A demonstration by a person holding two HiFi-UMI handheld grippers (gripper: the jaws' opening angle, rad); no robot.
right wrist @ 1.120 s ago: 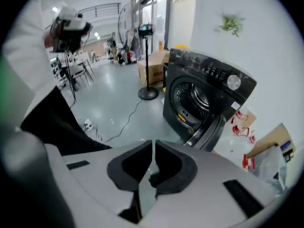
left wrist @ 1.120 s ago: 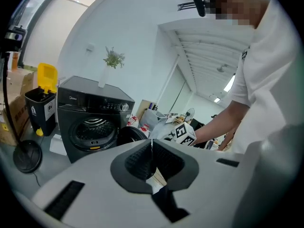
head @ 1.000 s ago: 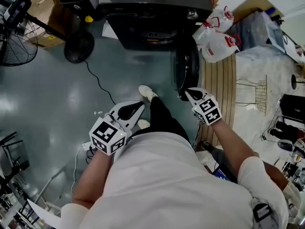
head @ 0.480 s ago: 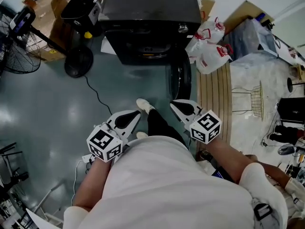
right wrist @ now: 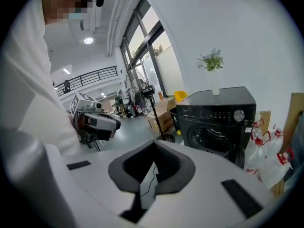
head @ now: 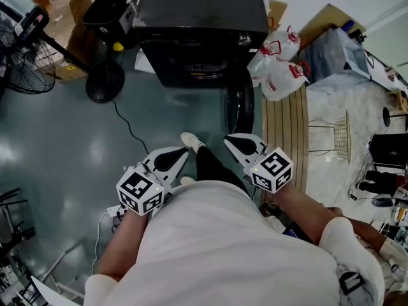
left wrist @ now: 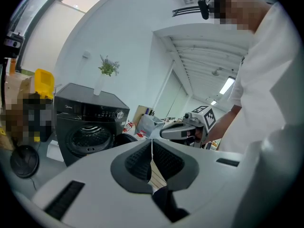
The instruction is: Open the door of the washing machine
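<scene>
The black front-loading washing machine [head: 201, 24] stands at the top of the head view, with its round door [head: 239, 107] swung open to the right and the drum [left wrist: 88, 139] exposed. In the right gripper view the machine [right wrist: 218, 122] shows ahead, its door edge [right wrist: 240, 156] beside the opening. My right gripper [head: 228, 138] hangs shut and empty a little short of the door, not touching it. My left gripper [head: 186, 150] is shut on nothing, held beside my leg. Each gripper sees the other: the right gripper [left wrist: 183, 129] and the left gripper [right wrist: 95, 122].
A standing fan [head: 25, 62] and its round base [head: 105, 80] are at the left, with a cable [head: 131, 123] across the grey floor. Plastic jugs [head: 280, 69], a slatted wooden board [head: 294, 126] and a wire basket [head: 335, 132] lie right of the door. My shoe [head: 193, 141] is between the grippers.
My right gripper has come off the door's edge, rising and drawing back toward me. The left gripper has stayed about where it was, and the door stays open.
</scene>
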